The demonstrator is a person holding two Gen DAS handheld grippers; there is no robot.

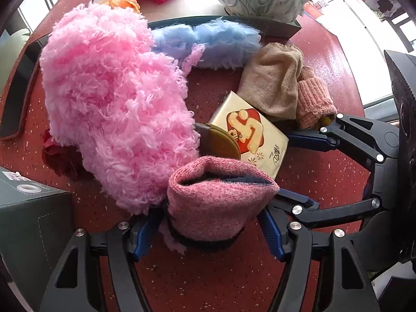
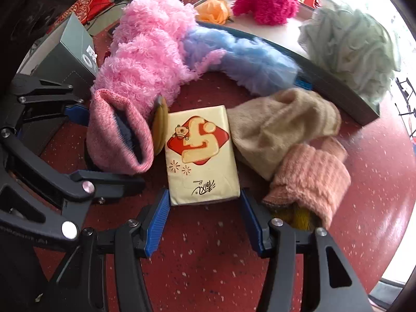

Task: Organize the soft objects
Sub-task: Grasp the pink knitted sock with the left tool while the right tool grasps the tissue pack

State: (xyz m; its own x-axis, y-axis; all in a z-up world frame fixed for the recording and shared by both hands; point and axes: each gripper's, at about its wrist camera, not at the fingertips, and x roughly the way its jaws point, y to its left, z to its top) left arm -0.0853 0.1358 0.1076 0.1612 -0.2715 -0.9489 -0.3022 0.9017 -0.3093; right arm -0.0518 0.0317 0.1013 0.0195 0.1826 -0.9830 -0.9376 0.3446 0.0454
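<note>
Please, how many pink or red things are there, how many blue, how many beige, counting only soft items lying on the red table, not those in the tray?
Pink or red: 4 (fluffy pink duster, pink knit hat, salmon knit sock, dark red flower)
Blue: 1 (blue duster)
Beige: 1 (beige cloth)
Total: 6

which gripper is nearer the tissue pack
Right. The right gripper straddles the near end of the tissue pack, one finger on each side, not yet pressing. The left gripper sits beside the pack, around the pink sock.
</note>
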